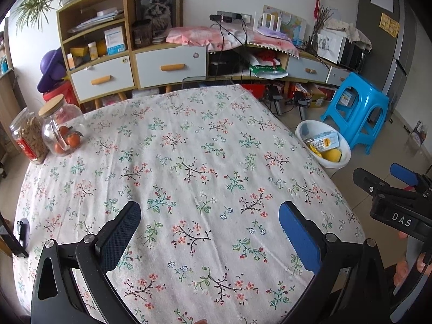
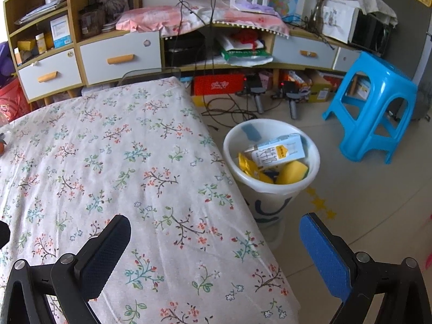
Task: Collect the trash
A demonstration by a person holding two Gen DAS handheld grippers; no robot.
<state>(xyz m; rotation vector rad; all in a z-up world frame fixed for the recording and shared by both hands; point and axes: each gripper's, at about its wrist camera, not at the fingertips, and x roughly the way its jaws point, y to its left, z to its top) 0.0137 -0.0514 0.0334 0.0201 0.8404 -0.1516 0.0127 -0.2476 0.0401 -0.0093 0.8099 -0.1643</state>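
A white trash bin (image 2: 270, 189) stands on the floor by the table's right edge; it also shows in the left wrist view (image 1: 343, 159). Inside lie a white carton (image 2: 280, 149), a yellow sponge (image 2: 291, 172) and yellow wrappers (image 2: 251, 167). My left gripper (image 1: 209, 216) is open and empty over the floral tablecloth (image 1: 189, 162). My right gripper (image 2: 216, 232) is open and empty over the table's right edge, near the bin. The right gripper also shows at the right of the left wrist view (image 1: 383, 181).
Two glass jars (image 1: 48, 132) stand at the table's far left. A blue plastic stool (image 2: 375, 102) stands right of the bin. A cluttered cabinet (image 2: 135, 48) lines the back wall, with cables and boxes on the floor (image 2: 243, 100) below it.
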